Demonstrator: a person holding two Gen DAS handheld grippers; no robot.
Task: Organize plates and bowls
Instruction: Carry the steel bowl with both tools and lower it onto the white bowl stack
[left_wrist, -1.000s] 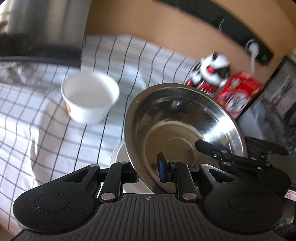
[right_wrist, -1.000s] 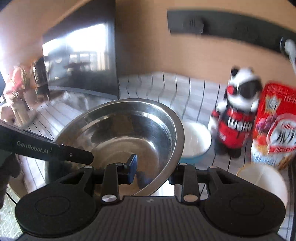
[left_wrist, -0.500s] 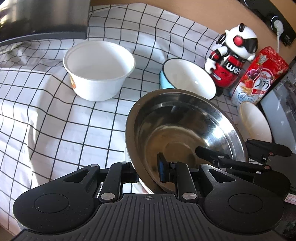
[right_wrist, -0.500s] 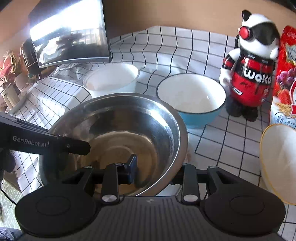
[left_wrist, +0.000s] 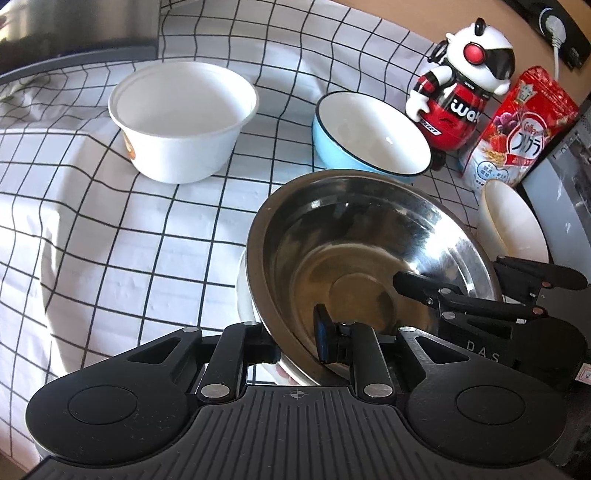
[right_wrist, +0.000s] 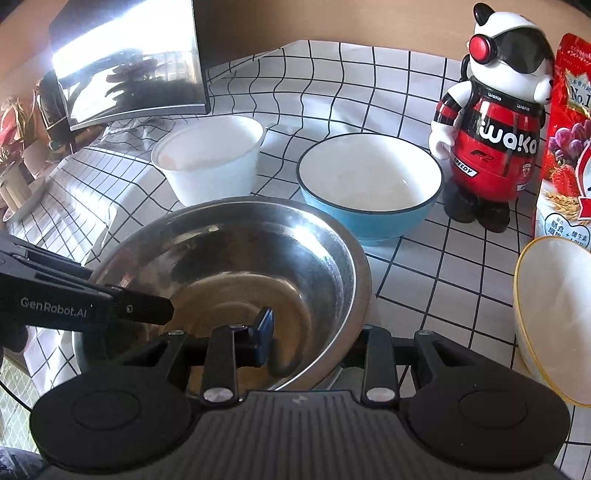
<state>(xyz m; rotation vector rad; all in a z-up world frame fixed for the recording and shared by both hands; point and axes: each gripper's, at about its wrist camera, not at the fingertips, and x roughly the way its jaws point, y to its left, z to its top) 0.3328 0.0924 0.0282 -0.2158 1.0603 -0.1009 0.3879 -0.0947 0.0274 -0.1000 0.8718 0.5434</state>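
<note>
On the checked cloth (left_wrist: 122, 236) stand a white paper bowl (left_wrist: 183, 120) at the back left and a blue bowl (left_wrist: 369, 136) to its right, near but apart. Behind the blue bowl is a red and white toy robot (left_wrist: 461, 92), and beside it a red cereal bag (left_wrist: 517, 129). A cream bowl (left_wrist: 513, 225) sits in front of the bag. A dark screen (right_wrist: 125, 62) stands at the back left.

The steel bowl (left_wrist: 369, 266) is tilted, just in front of the blue bowl, with a white dish (left_wrist: 243, 299) partly hidden under it. The left claw (left_wrist: 295, 343) is narrow and pinches its near rim, one finger inside and one outside. The right claw (right_wrist: 314, 339) grips the opposite rim the same way.
</note>
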